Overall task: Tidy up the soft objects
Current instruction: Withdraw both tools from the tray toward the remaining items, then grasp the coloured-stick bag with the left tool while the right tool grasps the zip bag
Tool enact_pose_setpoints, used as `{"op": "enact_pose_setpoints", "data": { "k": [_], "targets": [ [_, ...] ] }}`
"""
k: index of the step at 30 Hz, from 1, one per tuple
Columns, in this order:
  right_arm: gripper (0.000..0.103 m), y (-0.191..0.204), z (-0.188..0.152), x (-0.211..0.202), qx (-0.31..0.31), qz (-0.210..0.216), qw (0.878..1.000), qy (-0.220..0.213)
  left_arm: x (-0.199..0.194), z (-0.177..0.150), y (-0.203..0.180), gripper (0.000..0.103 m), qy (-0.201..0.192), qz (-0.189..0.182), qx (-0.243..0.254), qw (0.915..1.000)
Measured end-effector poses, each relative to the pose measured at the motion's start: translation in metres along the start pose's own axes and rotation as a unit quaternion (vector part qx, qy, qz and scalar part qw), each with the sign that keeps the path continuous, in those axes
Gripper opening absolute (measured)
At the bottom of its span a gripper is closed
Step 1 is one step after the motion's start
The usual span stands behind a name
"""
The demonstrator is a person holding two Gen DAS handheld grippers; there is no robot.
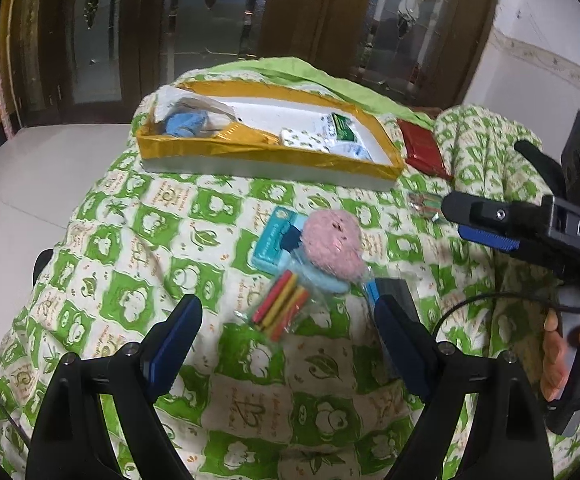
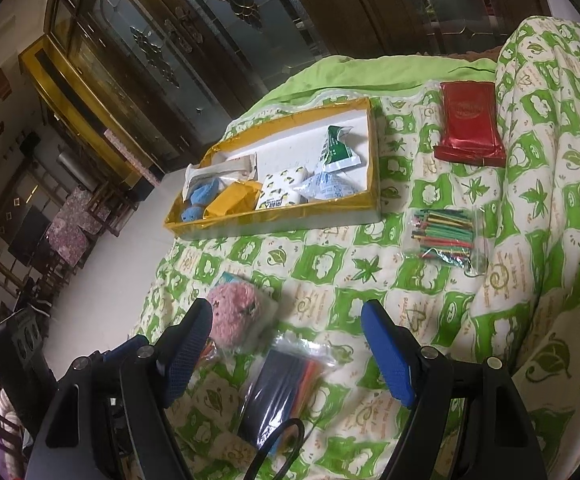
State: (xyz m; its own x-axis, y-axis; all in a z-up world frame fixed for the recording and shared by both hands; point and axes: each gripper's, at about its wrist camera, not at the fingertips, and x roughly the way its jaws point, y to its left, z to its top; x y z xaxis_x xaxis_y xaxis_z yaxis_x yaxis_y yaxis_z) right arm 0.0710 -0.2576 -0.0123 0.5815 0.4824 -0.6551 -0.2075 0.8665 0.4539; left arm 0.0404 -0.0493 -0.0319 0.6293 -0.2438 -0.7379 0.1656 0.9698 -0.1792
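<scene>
In the left wrist view, our left gripper (image 1: pixel 287 332) hangs released at the bottom, its 2 jaws wide apart over a clear bag of coloured sticks (image 1: pixel 279 312). Just above sits the fuzzy pink knitted ball (image 1: pixel 334 246), on the green-and-white patterned quilt (image 1: pixel 137 248). The gold-rimmed white tray (image 1: pixel 265 148) lies upper centre. At right, our right gripper (image 2: pixel 287 354) is released too, grasping nothing.

Left wrist view looking steeply down between its own tongs (image 1: pixel 287 344) at the quilted bed (image 1: pixel 137 240), close, right wrist view likewise angled down, both sharing gold-rimmed tray (image 1: pixel 265 152) (image 2: pixel 273 216) and pink plush (image 1: pixel 332 246) (image 2: pixel 235 314).
</scene>
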Motion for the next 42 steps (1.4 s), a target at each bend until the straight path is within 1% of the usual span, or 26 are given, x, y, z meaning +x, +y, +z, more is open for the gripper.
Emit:
{"op": "enact_pose_setpoints", "data": {
  "k": [5, 13, 16, 22, 26, 29, 31, 34, 37, 39, 42],
  "targets": [
    [0.081, 0.001, -0.006, 0.005, -0.002, 0.002, 1.000, 0.019, 0.007, -0.004, -0.003, 0.087, 0.017, 0.005, 0.008, 0.9998],
    [0.081, 0.009, -0.020, 0.025, -0.013, 0.009, 0.997, 0.077, 0.014, -0.006, 0.004, 0.087, 0.029, 0.033, 0.004, 0.9990],
    [0.081, 0.011, -0.024, 0.032, -0.014, 0.016, 0.995, 0.094, 0.017, -0.007, 0.006, 0.087, 0.034, 0.035, 0.003, 0.9988],
    [0.081, 0.006, -0.028, 0.048, 0.019, 0.037, 0.991, 0.123, 0.019, -0.009, 0.004, 0.087, 0.037, 0.035, 0.009, 0.9987],
    [0.081, 0.001, -0.022, 0.054, 0.038, 0.042, 0.991, 0.124, 0.021, -0.009, 0.004, 0.087, 0.039, 0.036, 0.010, 0.9985],
    [0.076, 0.001, -0.018, 0.057, 0.033, 0.033, 0.991, 0.125, 0.023, -0.009, 0.004, 0.087, 0.041, 0.036, 0.012, 0.9984],
    [0.070, 0.005, -0.016, 0.061, 0.025, 0.031, 0.991, 0.129, 0.025, -0.009, 0.004, 0.087, 0.043, 0.038, 0.014, 0.9983],
    [0.066, 0.012, -0.015, 0.070, 0.010, 0.019, 0.989, 0.144, 0.029, -0.008, 0.004, 0.087, 0.045, 0.040, 0.016, 0.9980],
    [0.063, 0.017, -0.019, 0.080, -0.004, -0.007, 0.986, 0.164, 0.030, -0.007, 0.006, 0.087, 0.045, 0.041, 0.011, 0.9981],
    [0.061, 0.018, -0.023, 0.085, -0.011, -0.016, 0.984, 0.176, 0.030, -0.007, 0.009, 0.087, 0.045, 0.039, 0.006, 0.9982],
    [0.058, 0.023, -0.024, 0.088, -0.028, -0.027, 0.983, 0.178, 0.032, -0.006, 0.012, 0.087, 0.046, 0.038, 0.001, 0.9982]
  ]
}}
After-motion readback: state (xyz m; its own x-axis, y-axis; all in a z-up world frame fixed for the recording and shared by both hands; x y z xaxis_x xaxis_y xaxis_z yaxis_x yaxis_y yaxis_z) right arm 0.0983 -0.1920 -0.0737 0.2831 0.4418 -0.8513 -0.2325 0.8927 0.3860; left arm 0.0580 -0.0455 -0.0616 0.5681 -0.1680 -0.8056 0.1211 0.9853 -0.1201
